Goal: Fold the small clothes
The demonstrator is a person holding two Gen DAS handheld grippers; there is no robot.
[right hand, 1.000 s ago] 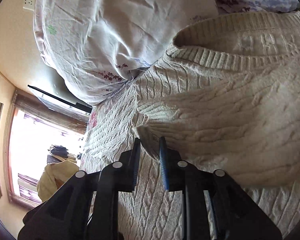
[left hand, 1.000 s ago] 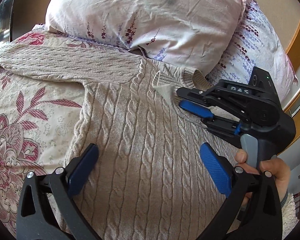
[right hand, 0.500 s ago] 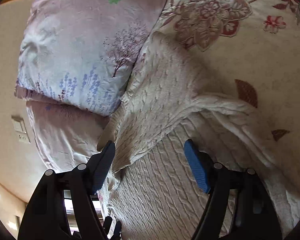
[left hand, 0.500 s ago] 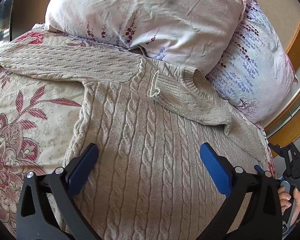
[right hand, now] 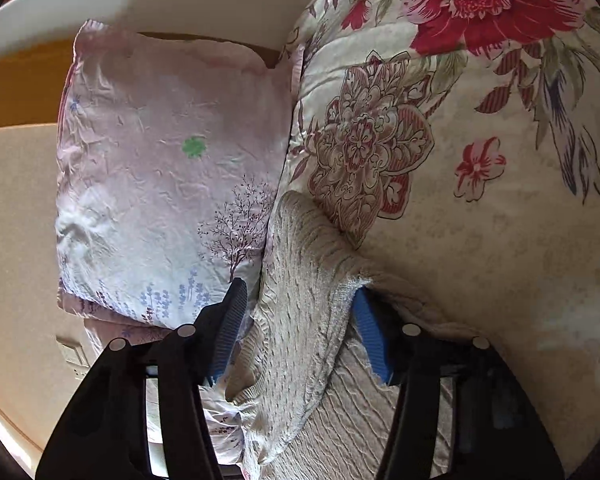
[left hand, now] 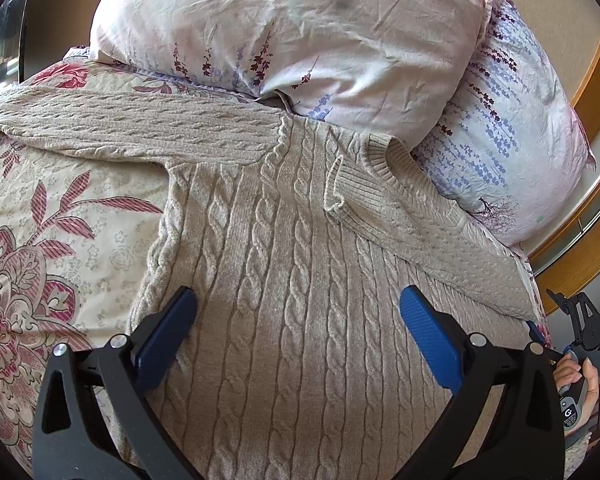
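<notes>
Beige cable-knit sweater (left hand: pixel 292 280) lies spread on the floral bedspread (left hand: pixel 52 216), collar up by the pillows (left hand: pixel 300 40), one sleeve folded across its chest. Left tongs (left hand: pixel 296 332) hang wide over the body, gripping nothing. Right tongs (right hand: pixel 300 336) straddle the folded shoulder edge, closing, pads not yet pressing.

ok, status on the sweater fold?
Left gripper open, hovering over beige cable-knit sweater. Right gripper closing around sweater's folded edge, not clamped yet. One sleeve folded across chest. Floral pillows crowd the collar.
</notes>
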